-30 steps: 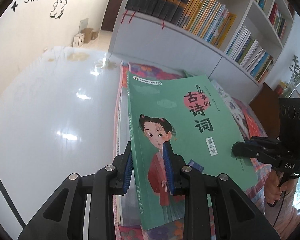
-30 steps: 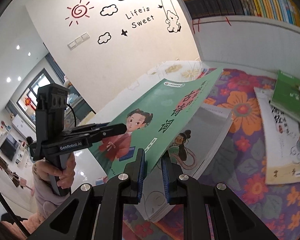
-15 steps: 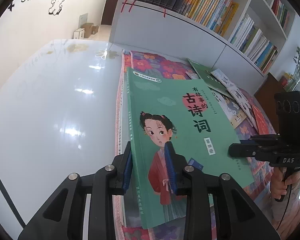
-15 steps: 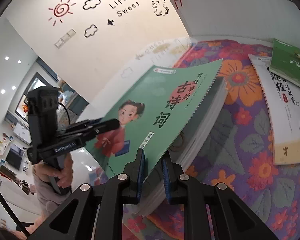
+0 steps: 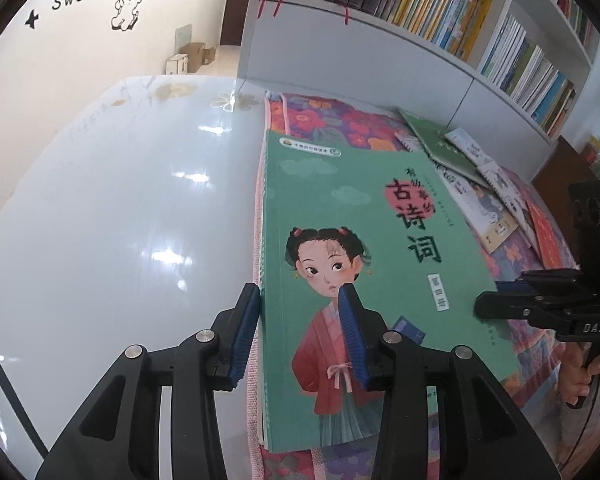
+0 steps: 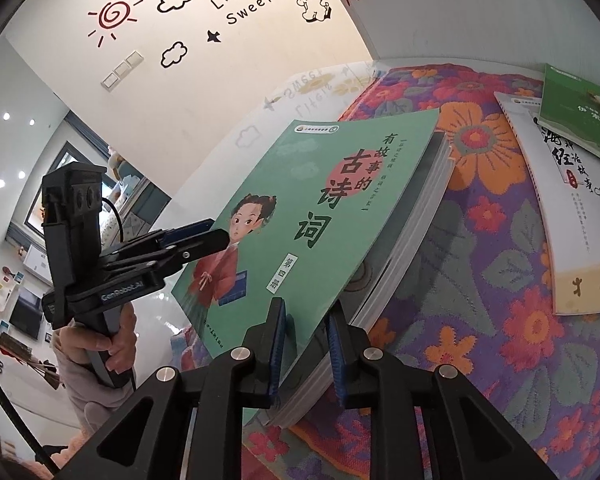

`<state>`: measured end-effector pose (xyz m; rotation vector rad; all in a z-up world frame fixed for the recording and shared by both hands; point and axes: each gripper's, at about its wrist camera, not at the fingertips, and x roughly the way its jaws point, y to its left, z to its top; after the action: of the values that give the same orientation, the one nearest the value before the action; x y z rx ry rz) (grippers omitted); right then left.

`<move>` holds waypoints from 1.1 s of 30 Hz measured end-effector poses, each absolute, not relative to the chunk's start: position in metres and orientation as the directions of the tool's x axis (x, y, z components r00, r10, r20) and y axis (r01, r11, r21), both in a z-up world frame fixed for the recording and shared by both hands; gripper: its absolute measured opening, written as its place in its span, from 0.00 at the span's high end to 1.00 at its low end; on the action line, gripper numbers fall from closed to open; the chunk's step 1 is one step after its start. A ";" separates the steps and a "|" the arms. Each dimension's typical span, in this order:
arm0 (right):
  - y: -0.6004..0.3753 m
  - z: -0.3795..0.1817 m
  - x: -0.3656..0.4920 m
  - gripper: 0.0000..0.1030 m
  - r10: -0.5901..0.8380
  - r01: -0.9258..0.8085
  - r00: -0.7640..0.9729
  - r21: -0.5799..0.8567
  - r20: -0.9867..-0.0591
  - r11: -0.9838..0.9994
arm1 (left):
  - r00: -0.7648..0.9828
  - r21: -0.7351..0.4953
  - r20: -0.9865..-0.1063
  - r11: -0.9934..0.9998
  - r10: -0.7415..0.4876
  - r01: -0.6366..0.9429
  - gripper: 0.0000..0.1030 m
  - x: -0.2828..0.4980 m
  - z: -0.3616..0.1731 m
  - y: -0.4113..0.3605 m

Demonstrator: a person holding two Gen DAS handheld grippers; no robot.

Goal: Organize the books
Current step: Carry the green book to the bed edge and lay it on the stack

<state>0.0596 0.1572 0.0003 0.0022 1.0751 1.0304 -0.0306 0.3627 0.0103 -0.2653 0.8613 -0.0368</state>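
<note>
The green book (image 5: 364,264) now lies flat on the stack (image 6: 416,224), both the left claw (image 5: 300,332) and right claw (image 6: 306,354) having just loosened, parted around its edges.

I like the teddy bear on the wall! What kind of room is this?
Probably a children's reading room or playroom at home: a white bookshelf packed with books, cartoon wall stickers of a bear, sun and clouds, and picture books lying on a flowery cloth.
</note>
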 end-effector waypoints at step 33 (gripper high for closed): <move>0.156 -0.004 0.059 0.77 0.604 -0.603 0.066 0.451 -0.794 0.659 | 0.657 -0.255 -0.741 0.963 -0.136 -0.088 0.63 -0.030 0.009 0.366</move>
<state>0.0589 0.1557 -0.0037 0.0009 1.1989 0.9099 -0.0298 0.3663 0.0091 -0.2800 0.8559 -0.0278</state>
